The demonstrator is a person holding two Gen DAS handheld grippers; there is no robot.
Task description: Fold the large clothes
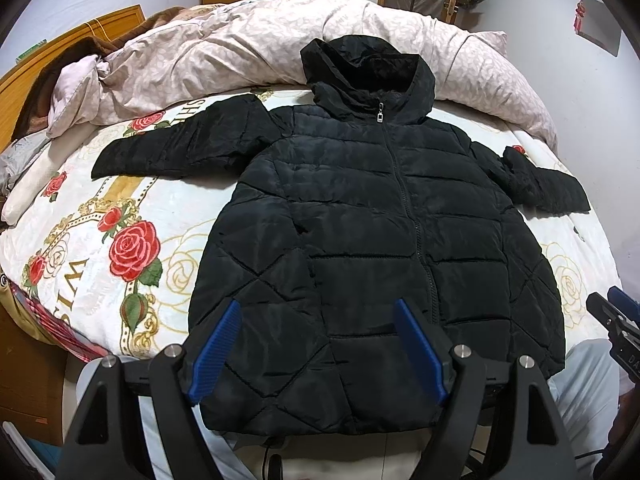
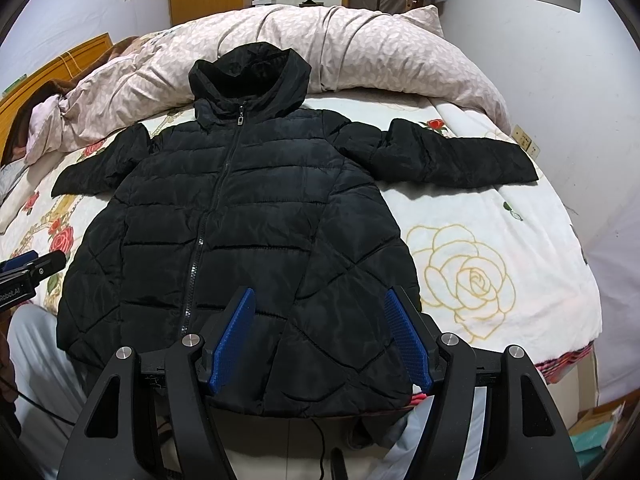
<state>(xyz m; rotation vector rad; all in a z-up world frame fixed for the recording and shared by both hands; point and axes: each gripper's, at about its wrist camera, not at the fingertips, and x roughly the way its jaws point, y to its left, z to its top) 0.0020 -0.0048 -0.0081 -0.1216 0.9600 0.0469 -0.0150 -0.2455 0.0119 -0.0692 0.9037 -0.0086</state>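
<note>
I see the black hooded puffer jacket (image 1: 360, 220) lying front-up and zipped on the bed (image 1: 100, 216), spread flat on the rose-print blanket (image 2: 480, 248) with its hood (image 2: 250, 70) resting against the rumpled pink duvet (image 2: 360, 44) at the far side. Both sleeves stretch outward: the left sleeve (image 1: 180, 144) lies straight across the blanket, while the right sleeve (image 2: 452, 156) has a crease near the shoulder. My left claw (image 1: 316, 344) hangs over the jacket's hem on the left half, its blue pads (image 1: 216, 348) spread wide with nothing between them. My right claw (image 2: 322, 340) hovers over the hem on the right half, likewise spread wide and empty. I cannot tell whether either claw touches the fabric. The hem reaches the near edge of the bed.
</note>
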